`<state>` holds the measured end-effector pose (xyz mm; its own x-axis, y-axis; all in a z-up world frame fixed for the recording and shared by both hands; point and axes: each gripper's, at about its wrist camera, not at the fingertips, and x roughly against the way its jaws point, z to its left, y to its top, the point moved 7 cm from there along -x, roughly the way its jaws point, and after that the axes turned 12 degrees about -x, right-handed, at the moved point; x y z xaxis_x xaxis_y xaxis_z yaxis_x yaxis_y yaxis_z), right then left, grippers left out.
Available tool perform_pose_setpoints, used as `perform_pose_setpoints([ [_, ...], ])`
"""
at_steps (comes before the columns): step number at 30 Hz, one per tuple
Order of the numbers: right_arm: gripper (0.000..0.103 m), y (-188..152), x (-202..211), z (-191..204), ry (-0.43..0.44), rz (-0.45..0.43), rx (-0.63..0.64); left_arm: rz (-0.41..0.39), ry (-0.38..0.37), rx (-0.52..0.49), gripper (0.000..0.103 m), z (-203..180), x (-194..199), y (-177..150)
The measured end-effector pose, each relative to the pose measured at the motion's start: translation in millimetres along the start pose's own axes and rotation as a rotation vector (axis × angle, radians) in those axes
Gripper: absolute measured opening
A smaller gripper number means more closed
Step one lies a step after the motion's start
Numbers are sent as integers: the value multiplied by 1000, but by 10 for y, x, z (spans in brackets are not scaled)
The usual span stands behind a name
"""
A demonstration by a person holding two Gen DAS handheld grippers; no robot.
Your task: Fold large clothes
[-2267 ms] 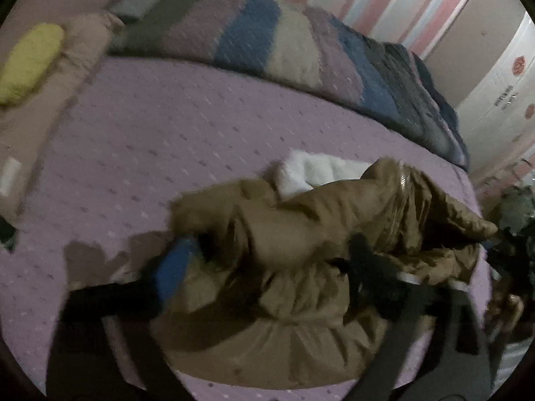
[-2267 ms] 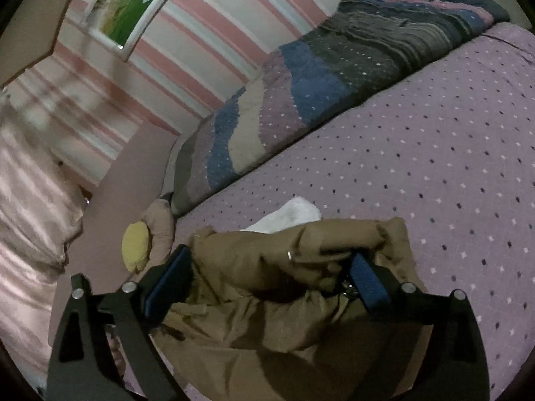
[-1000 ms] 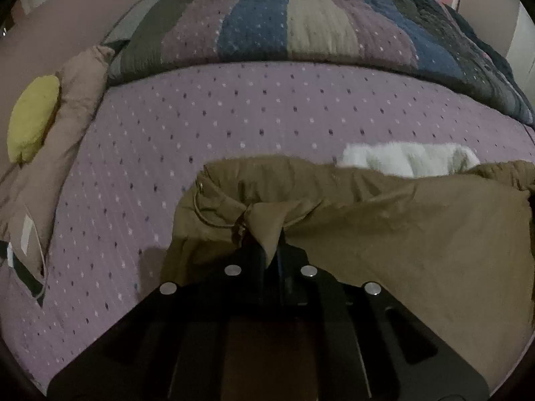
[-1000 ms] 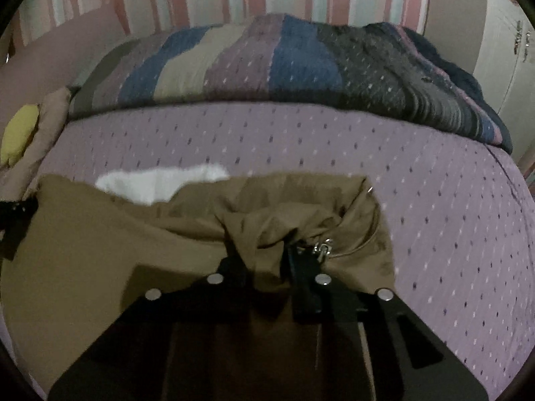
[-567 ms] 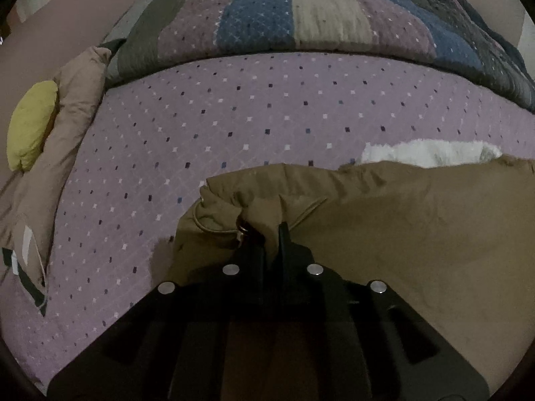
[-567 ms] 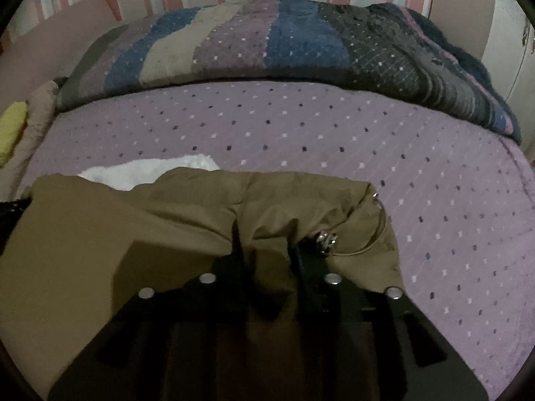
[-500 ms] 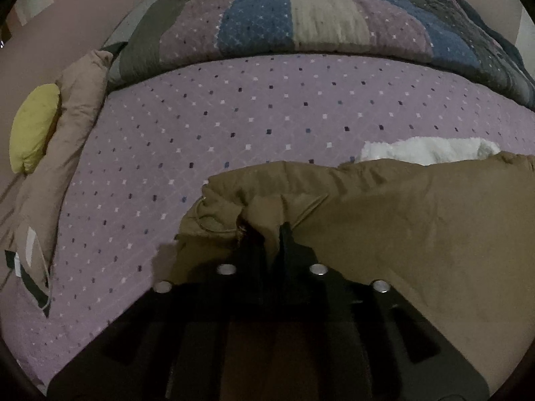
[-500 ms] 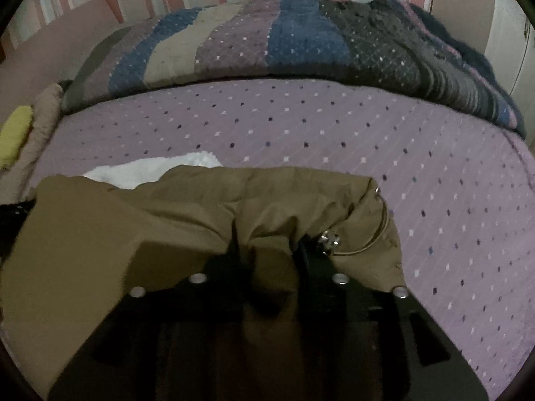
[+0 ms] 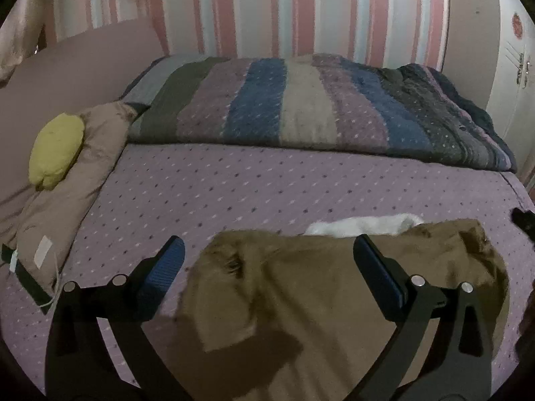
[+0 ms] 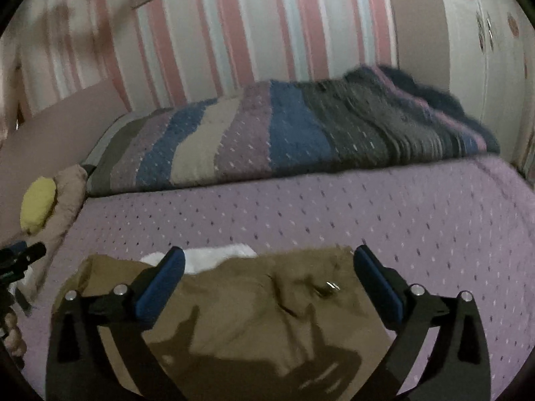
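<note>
Releasing: the left gripper point(image 9: 267, 264) and the right gripper point(image 10: 269, 269) are both spreading their jaws wide above the brown coat point(image 9: 334, 300); nothing is sitting between the blue pads, and no cloth is touching them.
Coat: it is lying folded on the near part of the purple dotted bedspread point(image 9: 234, 187), with its white fleece lining point(image 9: 361, 225) peeking out along the far edge.
Loose corner: the right-hand corner with the metal ring point(image 10: 329, 287) is bunching into wrinkles, so the fold is probably going to spring open there once the padding relaxes.
Uneven edge: the lining is showing past the top layer, suggesting the halves are not lining up; a further fold is likely to be crooked unless the edge is squared.
Snagging: the wide jaws are hovering close over the fabric, so a low pass is risking a pad dragging the top layer.
Surroundings: the striped quilt point(image 9: 301, 100) and the yellow cushion point(image 9: 55, 148) are lying well apart from the coat, threatening nothing.
</note>
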<state>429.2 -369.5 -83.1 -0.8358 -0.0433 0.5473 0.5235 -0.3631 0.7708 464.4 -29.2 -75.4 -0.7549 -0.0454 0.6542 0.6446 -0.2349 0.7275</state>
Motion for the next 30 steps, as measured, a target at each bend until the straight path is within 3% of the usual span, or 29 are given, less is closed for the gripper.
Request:
perform_pose_setpoints([
  [3, 101, -100, -151, 250, -57, -32, 23, 1, -15, -12, 100, -292, -166, 30],
  [8, 101, -195, -224, 501, -49, -136, 36, -55, 34, -17, 99, -480, -362, -38],
  [17, 101, -580, -953, 380, -49, 76, 21, 114, 20, -12, 93, -382, -1107, -372],
  [30, 101, -693, -1232, 355, -72, 14, 83, 64, 24, -28, 95, -447, -1477, -452],
])
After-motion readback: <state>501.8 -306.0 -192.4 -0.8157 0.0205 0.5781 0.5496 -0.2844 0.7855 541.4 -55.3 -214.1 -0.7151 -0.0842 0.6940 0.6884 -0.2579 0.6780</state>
